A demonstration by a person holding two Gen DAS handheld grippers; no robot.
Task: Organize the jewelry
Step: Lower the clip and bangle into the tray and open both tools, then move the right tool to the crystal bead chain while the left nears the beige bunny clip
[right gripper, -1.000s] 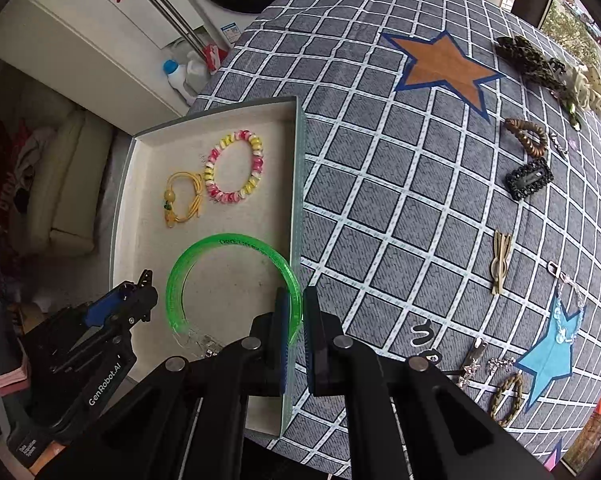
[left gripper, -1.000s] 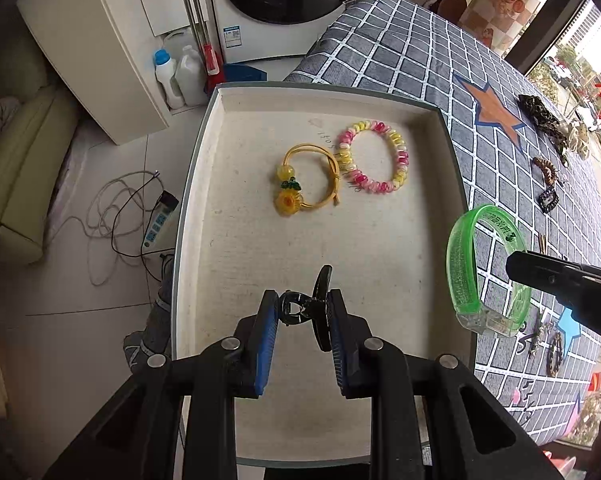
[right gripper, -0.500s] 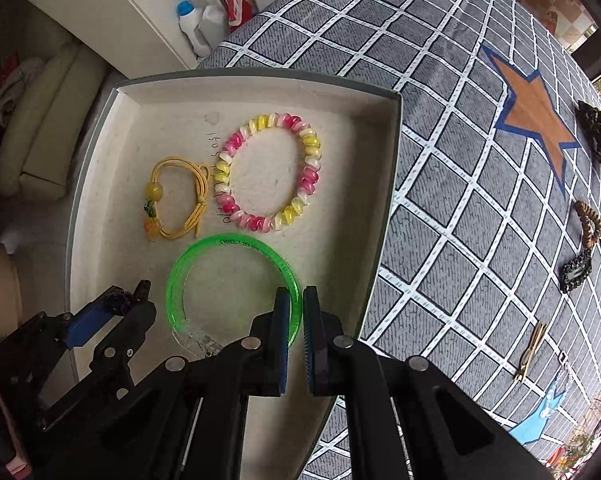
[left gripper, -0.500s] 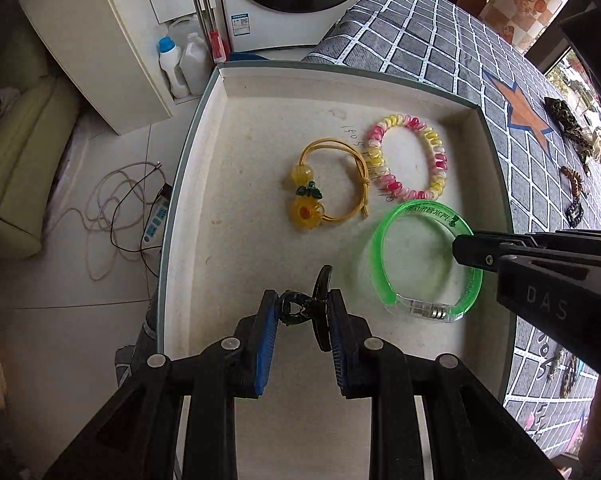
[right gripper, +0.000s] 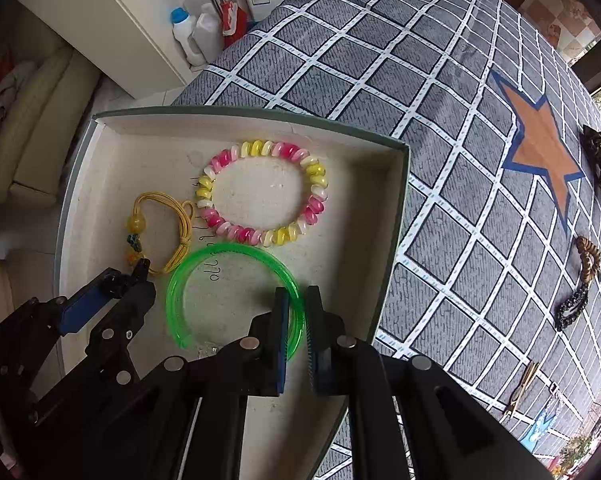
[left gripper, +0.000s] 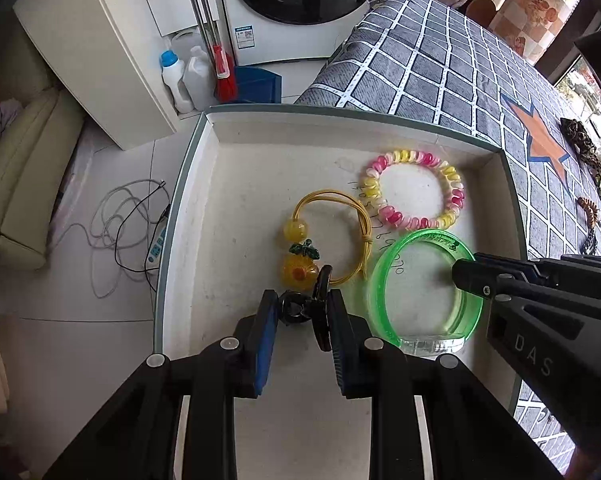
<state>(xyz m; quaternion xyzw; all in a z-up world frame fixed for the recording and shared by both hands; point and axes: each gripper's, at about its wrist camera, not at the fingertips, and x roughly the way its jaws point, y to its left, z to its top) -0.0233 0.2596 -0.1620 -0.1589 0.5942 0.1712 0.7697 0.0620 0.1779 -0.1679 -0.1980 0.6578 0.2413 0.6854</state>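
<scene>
A shallow cream tray (left gripper: 188,184) holds a pink-and-yellow bead bracelet (left gripper: 452,192), a yellow cord bracelet (left gripper: 328,196) with an orange charm, and a green bangle (left gripper: 380,280). My right gripper (right gripper: 298,308) points straight down into the tray; its jaws are opening, with the green bangle (right gripper: 228,248) lying on the tray floor and its rim still pinched between the pads. My left gripper (left gripper: 302,312) hovers low over the tray's near part, shut on a small black hair clip (left gripper: 320,304), just in front of the orange charm.
A grey checked cloth (right gripper: 440,128) with an orange star (right gripper: 540,148) covers the table right of the tray. Several hair clips and ornaments (right gripper: 588,264) lie along its right side. Beyond the tray's left rim the floor drops away, with cables (left gripper: 112,232) and bottles (left gripper: 172,80).
The right gripper carried the green bangle from above the tray's right edge down into the tray, below the bead bracelet. The left gripper sank closer to the yellow cord bracelet, still holding the clip.
</scene>
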